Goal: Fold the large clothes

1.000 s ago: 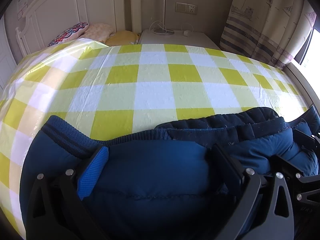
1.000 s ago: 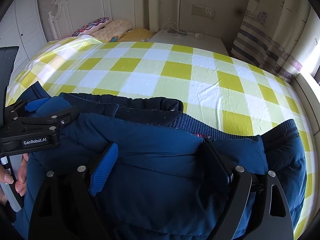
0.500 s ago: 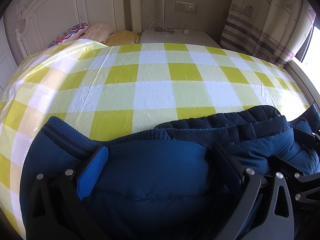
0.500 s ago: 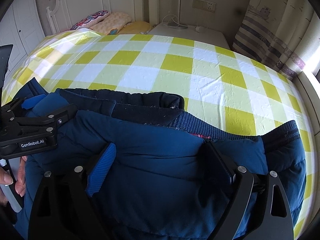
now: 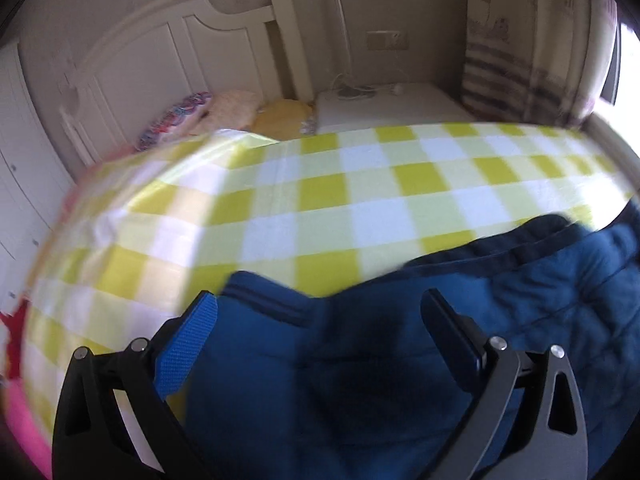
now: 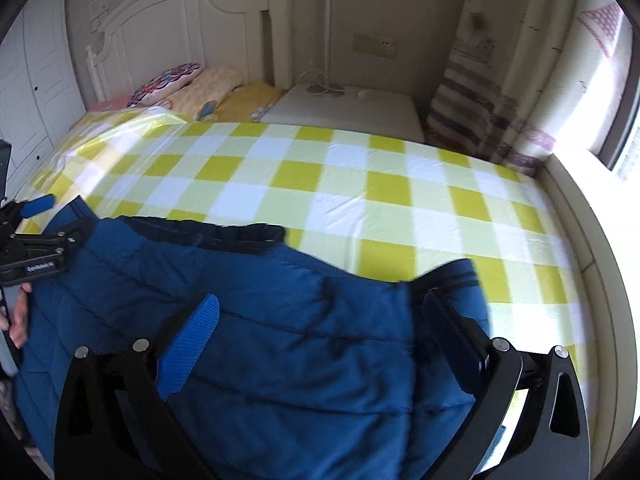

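One garment: a dark blue padded jacket (image 6: 280, 332) lies on the near part of the bed, folded over itself, its ribbed hem and darker lining towards the headboard.
Bed cover: a yellow and white checked sheet (image 6: 360, 196), bare beyond the jacket.
Right tongs (image 6: 320, 336): the jaws are opening and stand wide; the jacket lies between and below them, and the pads do not press on it.
Left tongs (image 5: 324, 336): the jaws stand wide over the left end of the jacket; the picture is blurred, but no cloth seems pinched.
Left tongs in the right view (image 6: 36, 236): at the left edge, beside the jacket, with a hand (image 6: 18, 316) below them.
Behind: pillows (image 6: 188, 84) against the white headboard (image 6: 160, 36), a white nightstand (image 6: 348, 108), and a striped curtain (image 6: 480, 92) near the window.
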`<state>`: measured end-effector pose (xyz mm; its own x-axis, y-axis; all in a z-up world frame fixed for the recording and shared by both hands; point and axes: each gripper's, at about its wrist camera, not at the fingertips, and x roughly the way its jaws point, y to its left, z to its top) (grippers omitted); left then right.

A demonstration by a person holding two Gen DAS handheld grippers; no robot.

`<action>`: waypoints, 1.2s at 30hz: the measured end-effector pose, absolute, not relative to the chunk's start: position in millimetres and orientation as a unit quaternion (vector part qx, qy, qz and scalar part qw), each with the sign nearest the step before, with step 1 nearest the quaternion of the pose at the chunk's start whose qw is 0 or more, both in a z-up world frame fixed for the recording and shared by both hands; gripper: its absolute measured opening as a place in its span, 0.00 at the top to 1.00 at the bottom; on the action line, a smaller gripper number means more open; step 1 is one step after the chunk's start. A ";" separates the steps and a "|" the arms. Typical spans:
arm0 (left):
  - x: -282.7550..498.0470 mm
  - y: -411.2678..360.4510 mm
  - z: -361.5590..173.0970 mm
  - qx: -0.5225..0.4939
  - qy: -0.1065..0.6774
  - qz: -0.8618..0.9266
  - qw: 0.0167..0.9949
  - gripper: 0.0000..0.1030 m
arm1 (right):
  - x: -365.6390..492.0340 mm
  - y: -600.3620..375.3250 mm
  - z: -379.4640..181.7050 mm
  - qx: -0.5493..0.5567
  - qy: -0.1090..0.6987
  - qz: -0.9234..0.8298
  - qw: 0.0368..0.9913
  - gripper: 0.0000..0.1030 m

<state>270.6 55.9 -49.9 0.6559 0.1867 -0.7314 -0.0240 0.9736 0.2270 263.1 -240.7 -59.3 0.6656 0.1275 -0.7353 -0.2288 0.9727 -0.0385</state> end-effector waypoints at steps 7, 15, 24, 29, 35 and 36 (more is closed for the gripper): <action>285.0 101.3 -85.3 0.004 0.468 0.023 0.883 0.02 | 286.5 -290.1 -112.9 0.025 0.456 0.080 0.886 0.04; 284.1 117.6 -93.7 -0.062 0.471 -0.002 0.880 0.02 | 287.5 -305.8 -118.6 0.078 0.453 0.110 0.881 0.04; 283.1 127.7 -93.9 -0.097 0.464 -0.015 0.880 0.02 | 283.5 -324.3 -116.3 0.151 0.431 0.147 0.877 0.04; 276.3 121.0 -72.9 -0.064 0.447 0.042 0.891 0.02 | 278.3 -311.9 -93.0 0.113 0.441 0.055 0.889 0.05; 261.7 52.4 -27.2 0.014 0.381 -0.005 0.924 0.02 | 264.7 -224.0 -47.8 -0.016 0.385 0.106 0.917 0.05; 263.9 41.9 -29.3 0.031 0.381 -0.011 0.924 0.02 | 265.8 -206.3 -51.4 -0.045 0.388 0.113 0.913 0.05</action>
<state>263.9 41.9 -29.3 0.7096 0.0043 -0.7046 0.0434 0.9978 0.0498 265.8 -206.3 -51.4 0.6729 0.1710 -0.7197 -0.2406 0.9706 0.0057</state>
